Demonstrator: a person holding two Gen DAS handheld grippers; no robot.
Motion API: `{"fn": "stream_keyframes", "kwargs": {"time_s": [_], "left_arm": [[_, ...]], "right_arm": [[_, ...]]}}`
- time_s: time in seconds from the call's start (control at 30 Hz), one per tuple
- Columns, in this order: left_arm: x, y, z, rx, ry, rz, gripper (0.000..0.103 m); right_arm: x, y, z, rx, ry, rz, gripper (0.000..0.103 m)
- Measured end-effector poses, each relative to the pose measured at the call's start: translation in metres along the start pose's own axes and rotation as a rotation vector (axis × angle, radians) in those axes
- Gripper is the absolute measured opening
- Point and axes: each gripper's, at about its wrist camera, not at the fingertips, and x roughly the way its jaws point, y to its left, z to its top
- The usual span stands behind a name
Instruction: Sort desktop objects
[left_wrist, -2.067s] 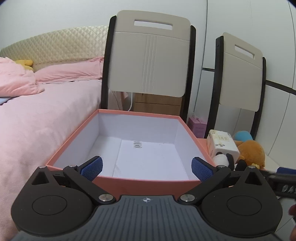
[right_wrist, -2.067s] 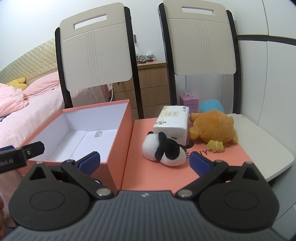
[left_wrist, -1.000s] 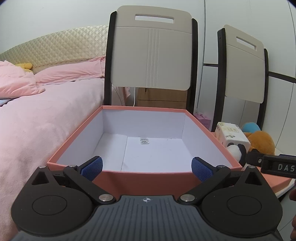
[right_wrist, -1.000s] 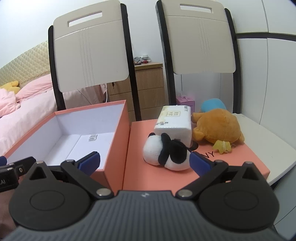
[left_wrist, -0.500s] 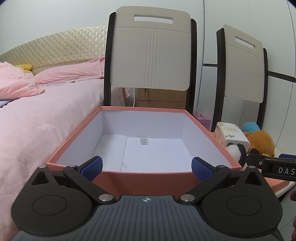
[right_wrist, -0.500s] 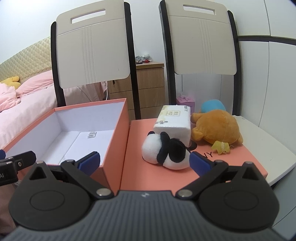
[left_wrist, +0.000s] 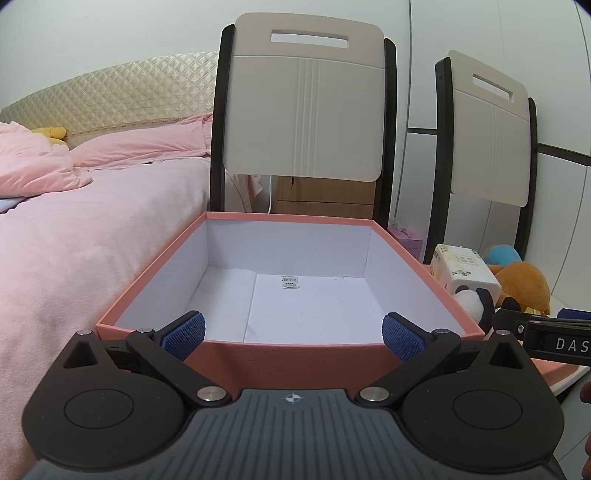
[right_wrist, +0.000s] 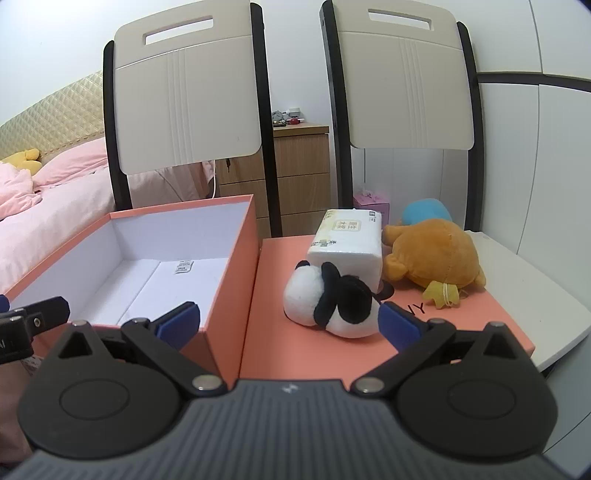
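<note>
An open salmon box (left_wrist: 291, 347) with a white inside stands in front of my left gripper (left_wrist: 293, 336), which is open and empty just before its near wall. In the right wrist view the box (right_wrist: 229, 295) is at the left. Beside it on the salmon lid (right_wrist: 461, 332) lie a panda plush (right_wrist: 328, 301), a white tissue pack (right_wrist: 347, 240), an orange plush (right_wrist: 434, 253) and a blue plush (right_wrist: 424, 210). My right gripper (right_wrist: 288, 325) is open and empty, just in front of the panda plush. Only a small paper slip (left_wrist: 288, 282) lies in the box.
Two beige chairs (right_wrist: 184, 96) (right_wrist: 402, 81) stand behind the box and lid. A pink bed (left_wrist: 74, 236) lies to the left. A wooden drawer unit (right_wrist: 299, 166) stands at the back. The lid rests on a white table (right_wrist: 546, 291). A small pink box (right_wrist: 371, 201) sits behind the tissue pack.
Both grippers have shifted only slightly. The right gripper has moved a little closer to the panda plush. Both stay open and empty.
</note>
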Motion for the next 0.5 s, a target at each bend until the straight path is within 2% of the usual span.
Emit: {"fn": "stream_keyframes", "kwargs": {"time_s": [0.5], "left_arm": [[-0.0022,0.0009,-0.0021,-0.002,-0.017,-0.008,0.103]], "right_arm": [[-0.0026,-0.0028,0.0003,-0.012,-0.003,0.006,0.103]]}}
